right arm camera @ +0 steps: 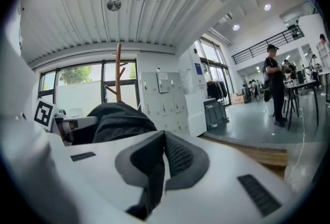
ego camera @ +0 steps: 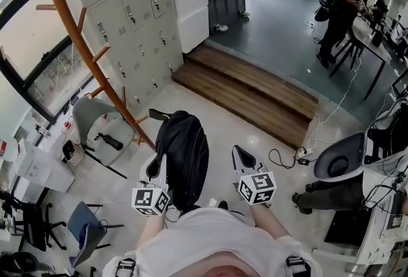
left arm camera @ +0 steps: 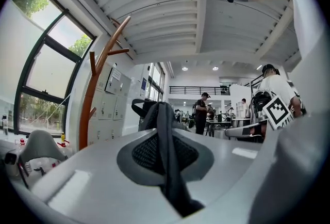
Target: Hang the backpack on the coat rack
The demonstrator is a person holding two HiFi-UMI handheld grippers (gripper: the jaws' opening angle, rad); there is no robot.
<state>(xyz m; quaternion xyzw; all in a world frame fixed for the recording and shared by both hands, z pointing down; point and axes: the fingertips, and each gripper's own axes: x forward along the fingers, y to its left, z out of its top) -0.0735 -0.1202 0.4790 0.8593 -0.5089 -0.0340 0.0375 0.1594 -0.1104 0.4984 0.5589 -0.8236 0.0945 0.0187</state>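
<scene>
Backpack (ego camera: 183,161) hanging off left claw (ego camera: 155,166)
Claw's clamped on the strap (left arm camera: 165,132) so it dangles just right of it; right claw (ego camera: 243,158) closed, empty. The rack (ego camera: 89,55) stands ahead-left, well apart.

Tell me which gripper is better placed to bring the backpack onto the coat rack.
Left. The left gripper is shut on a strap of the backpack, and the coat rack stands on its side. The right gripper looks empty, apart from the backpack.
</scene>
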